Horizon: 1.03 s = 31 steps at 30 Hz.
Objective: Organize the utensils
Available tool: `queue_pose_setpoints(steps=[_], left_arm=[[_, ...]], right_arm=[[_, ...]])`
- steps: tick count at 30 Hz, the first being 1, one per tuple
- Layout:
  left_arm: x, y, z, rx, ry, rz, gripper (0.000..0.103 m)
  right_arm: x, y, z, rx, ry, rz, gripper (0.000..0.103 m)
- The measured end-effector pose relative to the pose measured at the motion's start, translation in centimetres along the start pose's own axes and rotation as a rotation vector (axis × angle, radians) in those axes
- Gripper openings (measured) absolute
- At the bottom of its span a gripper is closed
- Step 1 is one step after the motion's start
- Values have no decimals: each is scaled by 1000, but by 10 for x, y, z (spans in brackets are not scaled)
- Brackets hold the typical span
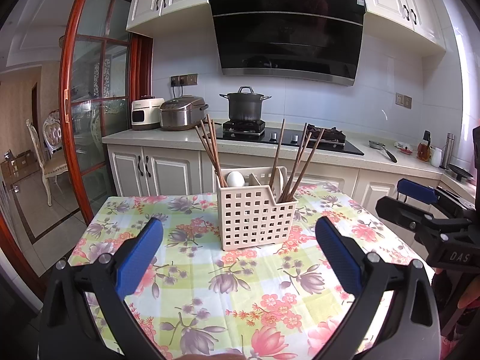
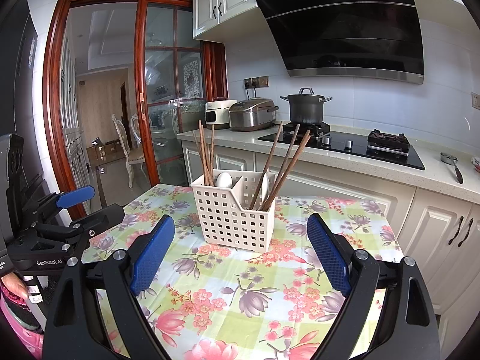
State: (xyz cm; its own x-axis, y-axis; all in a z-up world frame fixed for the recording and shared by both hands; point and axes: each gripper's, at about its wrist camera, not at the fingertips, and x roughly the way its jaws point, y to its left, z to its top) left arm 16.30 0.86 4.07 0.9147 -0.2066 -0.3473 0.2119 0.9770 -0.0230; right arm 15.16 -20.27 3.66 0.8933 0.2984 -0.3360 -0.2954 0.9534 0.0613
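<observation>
A cream perforated utensil caddy (image 1: 255,216) (image 2: 232,219) stands on the floral tablecloth (image 1: 210,285) (image 2: 240,294). Brown chopsticks lean in its left compartment (image 1: 210,150) (image 2: 205,156) and in its right compartment (image 1: 300,162) (image 2: 282,165). A white spoon (image 1: 235,179) (image 2: 224,180) sits in the left part, another (image 1: 279,177) (image 2: 265,184) in the right. My left gripper (image 1: 238,234) is open, a little short of the caddy, holding nothing. My right gripper (image 2: 241,234) is open too, empty, facing the caddy from the near side.
Behind the table runs a counter with a black hob (image 1: 288,141), a lidded pot (image 1: 245,105) and two cookers (image 1: 183,114). A sliding glass door with a red wooden frame (image 1: 75,105) stands left. Each gripper shows at the edge of the other's view.
</observation>
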Motion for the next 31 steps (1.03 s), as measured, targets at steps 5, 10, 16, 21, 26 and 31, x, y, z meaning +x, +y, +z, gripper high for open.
queue_pose_setpoints(steps=[5,10,16,21,26,31], left_arm=[[0,0,0,0,-1,-1,98],[0,-2,2,3,2,6,98],[1,-3,0,-2,-4,54,98],[1,1,0,-15,-4,59,98],[1,4,1,-27,-4,38,98],[1,4,0,-33,-2,33,98]], right_arm=[[0,0,0,1,1,3,85],[0,0,0,1,0,2,85],[0,1,-1,2,2,2,85],[0,1,-1,3,1,2,85],[0,0,-1,2,0,3,85],[0,1,-3,2,-1,4,85]])
